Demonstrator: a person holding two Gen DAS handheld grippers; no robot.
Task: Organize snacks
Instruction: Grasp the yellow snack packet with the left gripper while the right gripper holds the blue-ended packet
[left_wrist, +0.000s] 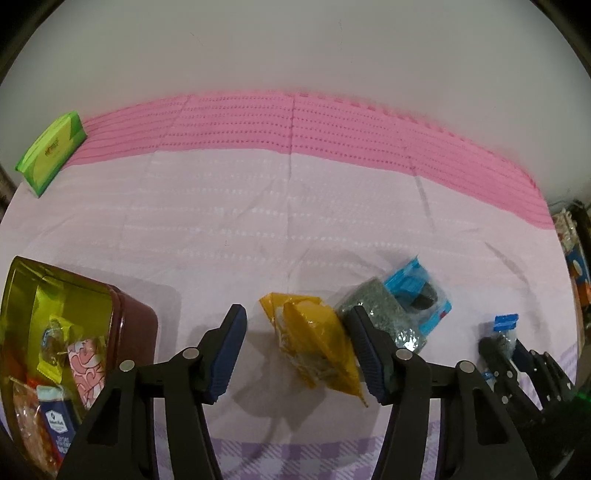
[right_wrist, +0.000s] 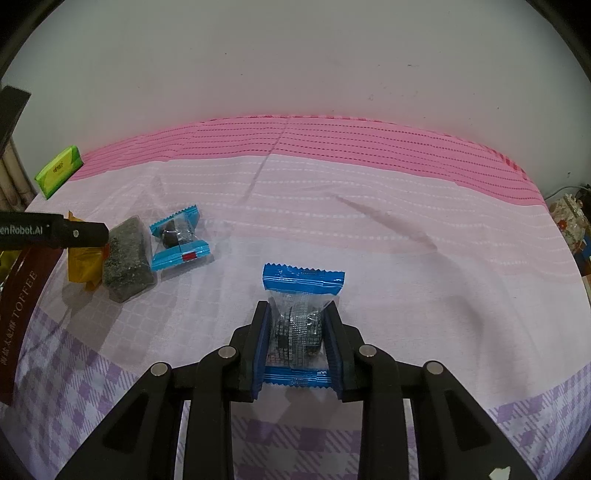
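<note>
My left gripper (left_wrist: 295, 321) is open, its fingers on either side of a yellow snack packet (left_wrist: 314, 347) on the cloth. A dark green seaweed-like packet (left_wrist: 384, 314) and a blue-ended candy packet (left_wrist: 421, 291) lie just right of it; they also show in the right wrist view, the green packet (right_wrist: 127, 258) and the blue candy (right_wrist: 179, 238). My right gripper (right_wrist: 297, 310) is shut on another blue-ended clear snack packet (right_wrist: 301, 321). A brown tin (left_wrist: 136, 325) with a gold lining at the lower left holds several snacks.
A green tissue pack (left_wrist: 51, 151) lies at the far left on the pink band of the tablecloth (left_wrist: 295, 206). A white wall stands behind the table. Clutter shows past the table's right edge (left_wrist: 576, 266).
</note>
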